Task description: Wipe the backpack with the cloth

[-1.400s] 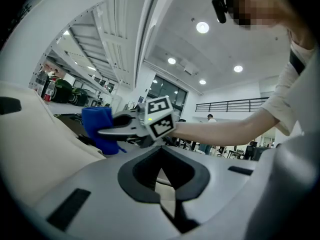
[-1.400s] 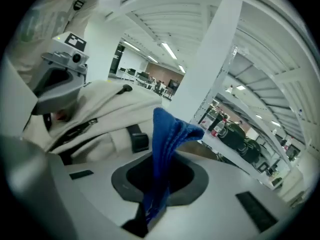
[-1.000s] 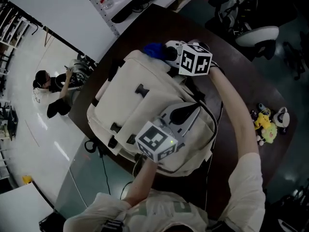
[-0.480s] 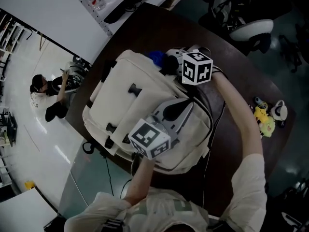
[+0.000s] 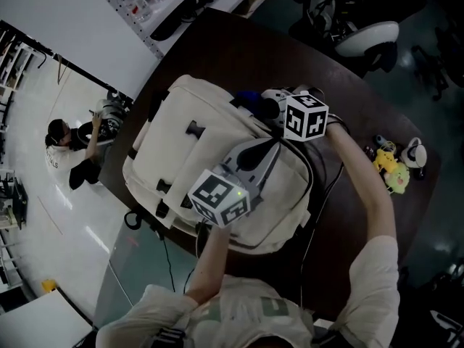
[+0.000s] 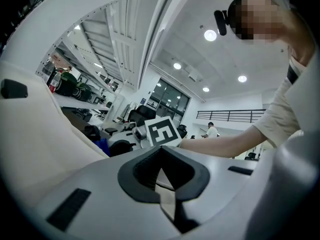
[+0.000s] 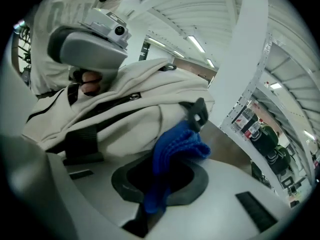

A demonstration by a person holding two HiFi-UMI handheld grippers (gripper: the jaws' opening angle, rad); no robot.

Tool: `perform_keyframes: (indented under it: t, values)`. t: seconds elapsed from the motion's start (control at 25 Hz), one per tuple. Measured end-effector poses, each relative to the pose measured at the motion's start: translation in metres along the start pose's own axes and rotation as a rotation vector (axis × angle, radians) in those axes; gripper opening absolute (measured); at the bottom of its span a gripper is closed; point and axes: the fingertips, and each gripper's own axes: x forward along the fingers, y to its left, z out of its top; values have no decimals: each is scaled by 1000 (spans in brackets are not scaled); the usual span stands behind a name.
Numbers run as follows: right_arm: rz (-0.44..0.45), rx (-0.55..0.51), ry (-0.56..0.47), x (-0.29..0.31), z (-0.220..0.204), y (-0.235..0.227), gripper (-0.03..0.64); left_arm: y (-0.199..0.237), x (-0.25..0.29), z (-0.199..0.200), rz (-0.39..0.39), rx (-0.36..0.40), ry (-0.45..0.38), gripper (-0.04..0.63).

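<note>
Right gripper [image 7: 156, 196], clamped on the blue cloth [image 7: 176, 146], works at the backpack [image 5: 190, 162] far edge; strokes should stay firm and overlapping while the left gripper [image 5: 267, 148], pinching backpack fabric, steadies it.

Dark round table [image 5: 217, 42], glossy white floor [image 5: 65, 216], white-backed office chair [image 5: 366, 38], recessed ceiling lights [image 6: 210, 35]

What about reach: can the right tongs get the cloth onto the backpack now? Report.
Probably yes. The right tongs are shut on the blue cloth, which hangs right beside the cream backpack with nothing between. The left tongs rest farther along it, apparently clear.
</note>
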Motion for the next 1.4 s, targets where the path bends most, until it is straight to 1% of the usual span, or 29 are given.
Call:
perform_keyframes:
  t: [0.16, 0.4, 0.52, 0.64, 0.76, 0.88, 1.0, 1.12, 1.4]
  values:
    - [-16, 30, 9, -18, -8, 17, 37, 2, 0, 0, 0, -8, -2, 5]
    - [-9, 124, 20, -41, -25, 59, 37, -1, 2, -3, 10, 42, 11, 3]
    - [1, 175, 20, -45, -28, 86, 37, -1, 2, -4, 10, 45, 20, 5]
    - [-20, 215, 22, -51, -29, 103, 37, -2, 2, -5, 9, 48, 24, 5]
    - [-39, 229, 47, -56, -33, 116, 37, -3, 2, -6, 10, 52, 25, 5]
    - [-18, 233, 86, -59, -39, 137, 37, -3, 2, -7, 10, 56, 21, 5]
    - [-2, 270, 99, -61, -40, 164, 37, -2, 1, -8, 14, 62, 23, 4]
    - [-27, 307, 108, -69, -38, 179, 37, -3, 1, -8, 18, 74, 27, 5]
    - [-61, 352, 153, -85, -41, 204, 37, -5, 1, -9, 7, 81, 25, 3]
